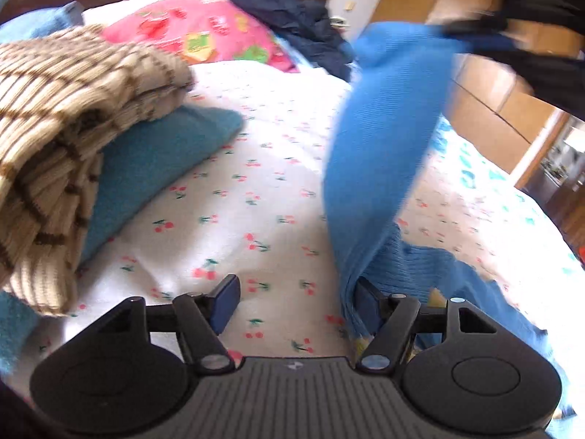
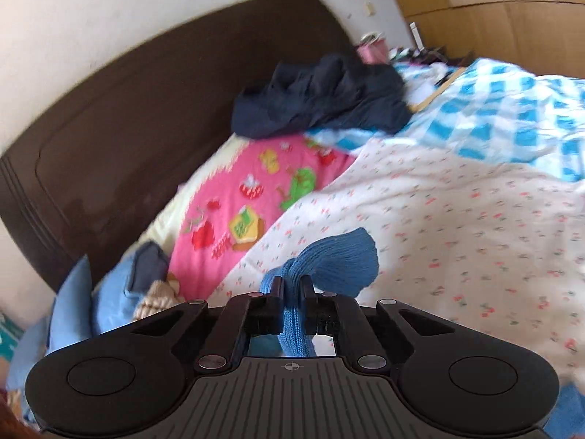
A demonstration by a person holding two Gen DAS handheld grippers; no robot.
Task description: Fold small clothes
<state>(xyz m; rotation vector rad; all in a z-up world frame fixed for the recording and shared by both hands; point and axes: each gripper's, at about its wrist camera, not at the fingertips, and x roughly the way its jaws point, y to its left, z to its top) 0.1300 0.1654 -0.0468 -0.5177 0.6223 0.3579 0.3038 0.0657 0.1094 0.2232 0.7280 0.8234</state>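
Nearby, right tool [image 2: 291, 294] clamps the blue knit [image 2: 329, 259] (left tool [image 1: 296, 305] gaping) beside stacked towels [image 1: 73, 117].

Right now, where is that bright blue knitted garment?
The blue knit garment hangs at the right of the left wrist view, above the cherry-print sheet, one end pinched in the right gripper.

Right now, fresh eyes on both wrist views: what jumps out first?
The blue knit garment dominates: it hangs through the right half of the left wrist view, pinched up top by the right gripper, whose jaws are shut on a bunch of it. The left gripper is open below, the garment's lower edge against one finger. At left, a beige striped knit sits on a folded teal towel on the cherry-print sheet.
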